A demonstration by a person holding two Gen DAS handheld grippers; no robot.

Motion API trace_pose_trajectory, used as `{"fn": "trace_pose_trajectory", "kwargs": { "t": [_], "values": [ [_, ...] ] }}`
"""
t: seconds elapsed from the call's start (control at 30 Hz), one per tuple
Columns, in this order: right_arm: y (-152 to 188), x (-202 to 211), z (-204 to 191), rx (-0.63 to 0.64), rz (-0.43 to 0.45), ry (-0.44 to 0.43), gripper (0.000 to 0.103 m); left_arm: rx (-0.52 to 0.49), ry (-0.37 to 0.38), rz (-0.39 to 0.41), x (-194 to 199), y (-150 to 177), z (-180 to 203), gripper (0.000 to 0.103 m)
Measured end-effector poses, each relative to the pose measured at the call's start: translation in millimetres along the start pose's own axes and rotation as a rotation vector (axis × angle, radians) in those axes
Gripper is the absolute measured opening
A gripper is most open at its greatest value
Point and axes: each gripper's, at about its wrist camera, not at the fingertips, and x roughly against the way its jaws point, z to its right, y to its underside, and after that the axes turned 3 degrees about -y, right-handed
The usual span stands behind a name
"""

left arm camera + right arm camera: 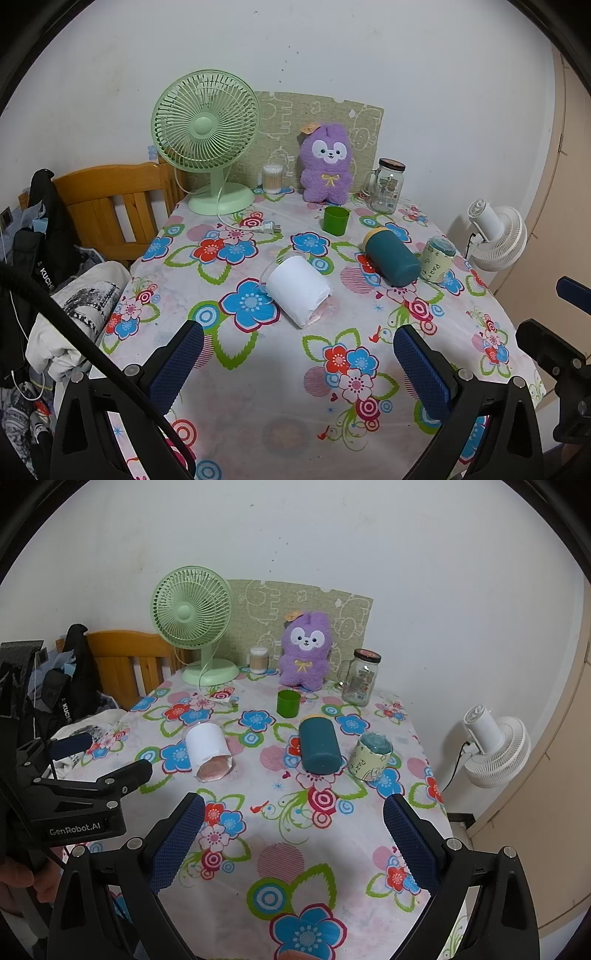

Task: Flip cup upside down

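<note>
**Above the flowered table, both grippers empty**

Ahead of the left gripper (298, 363), jaws spread wide and holding nothing, a white cup (297, 290) lies on its side on the tablecloth (280, 387). Beyond the right gripper (293, 840), equally wide and empty, lie a teal cup (320, 748) and a pale patterned cup (370, 757), both tipped over. Farther back stands an upright green cup (288, 703), then a glass jar (360, 676), plush toy (303, 653) and green fan (191, 613).
</note>
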Motion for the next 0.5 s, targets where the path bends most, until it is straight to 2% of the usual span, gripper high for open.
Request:
{"fn": "trace_pose_trajectory", "kwargs": {
  "t": [0.5],
  "values": [
    [1.2, -1.7, 0.4, 0.002, -0.005, -0.003, 0.098, 0.001, -0.003, -0.009, -2.3, 0.8, -1.0, 0.103]
  ]
}}
